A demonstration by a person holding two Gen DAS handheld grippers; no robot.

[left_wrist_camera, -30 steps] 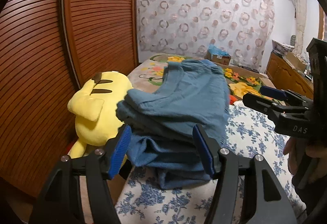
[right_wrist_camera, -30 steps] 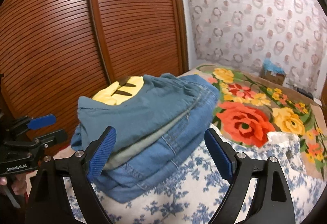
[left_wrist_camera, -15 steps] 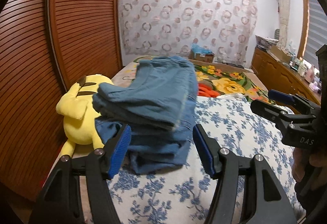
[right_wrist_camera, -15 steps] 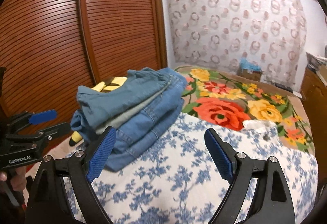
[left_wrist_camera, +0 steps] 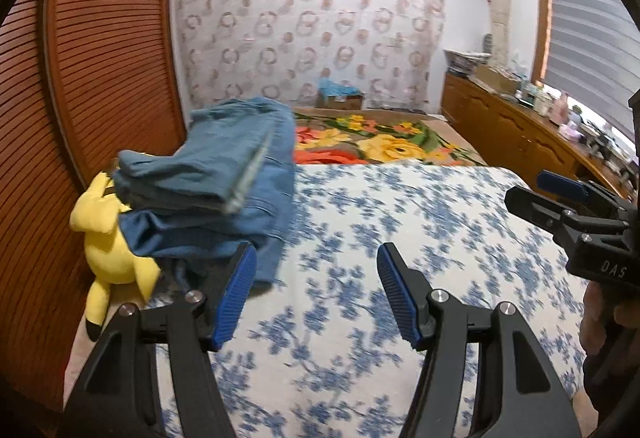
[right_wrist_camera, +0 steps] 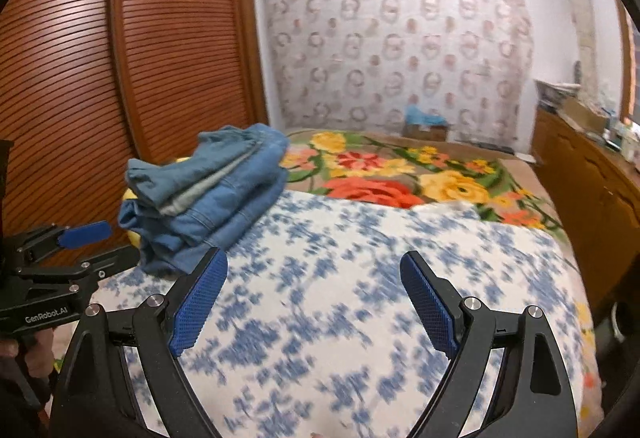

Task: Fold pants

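Blue folded pants (left_wrist_camera: 224,194) sit stacked at the bed's (left_wrist_camera: 400,222) far left, half hiding a yellow plush toy (left_wrist_camera: 108,250). Far cardboard box (right_wrist_camera: 426,130) holds blurred blue stuff. Both grippers' fingers (left_wrist_camera: 236,294) (right_wrist_camera: 198,302) spread wide, empty.

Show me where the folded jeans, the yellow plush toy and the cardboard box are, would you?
folded jeans (right_wrist_camera: 224,194): right wrist view, on the side of the stacked denim layers.
yellow plush toy (left_wrist_camera: 108,242): left wrist view, on its body beside the jeans.
cardboard box (left_wrist_camera: 340,102): left wrist view, on its front face, beyond the bed.
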